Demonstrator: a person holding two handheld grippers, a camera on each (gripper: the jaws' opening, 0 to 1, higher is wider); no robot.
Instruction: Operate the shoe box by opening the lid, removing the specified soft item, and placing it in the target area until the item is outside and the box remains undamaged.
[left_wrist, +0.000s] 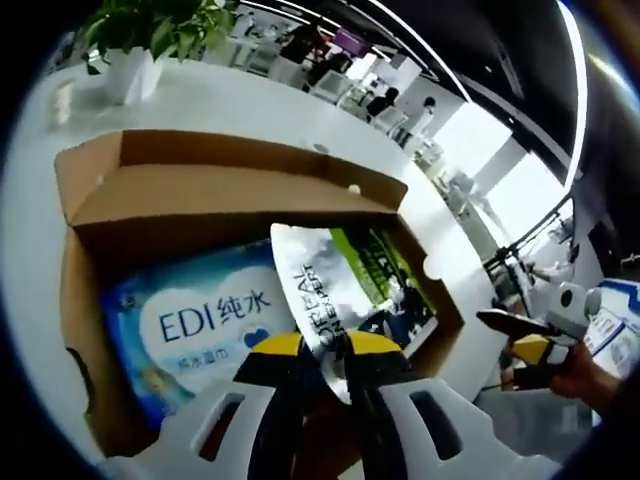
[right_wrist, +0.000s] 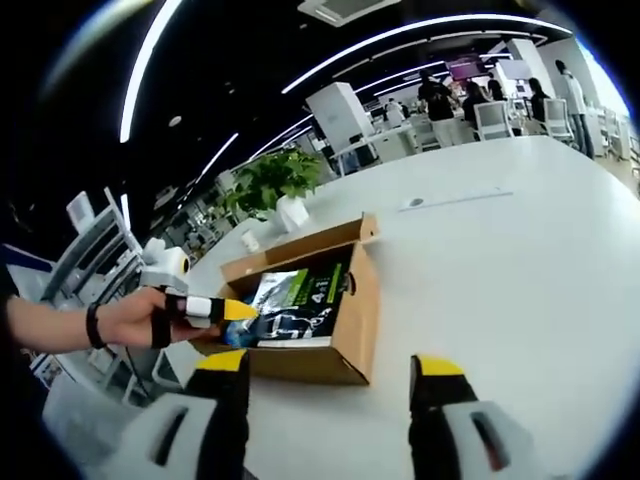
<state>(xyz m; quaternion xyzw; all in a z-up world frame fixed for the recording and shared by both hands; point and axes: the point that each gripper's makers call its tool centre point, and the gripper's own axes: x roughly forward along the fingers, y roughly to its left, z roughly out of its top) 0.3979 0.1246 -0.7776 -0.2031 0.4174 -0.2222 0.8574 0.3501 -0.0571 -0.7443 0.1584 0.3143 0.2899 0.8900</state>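
An open cardboard shoe box (left_wrist: 85, 300) lies on the white table (left_wrist: 240, 105), with its lid (left_wrist: 200, 175) folded up at the far side. Inside are a blue wipes pack (left_wrist: 190, 320) printed "EDI" and a green and black pack (left_wrist: 385, 275). My left gripper (left_wrist: 325, 350) is shut on the lower end of a white and silver sachet (left_wrist: 305, 280), which stands upright above the box. In the right gripper view a hand holds the left gripper (right_wrist: 235, 310) at the left end of the box (right_wrist: 355, 315). My right gripper (right_wrist: 330, 375) is open with nothing between its fingers, short of the box.
A potted plant (left_wrist: 140, 40) (right_wrist: 272, 180) in a white pot and a small white cup (right_wrist: 250, 240) stand beyond the box. The table (right_wrist: 500, 260) stretches wide to the right of the box. Chairs, desks and people are in the far background.
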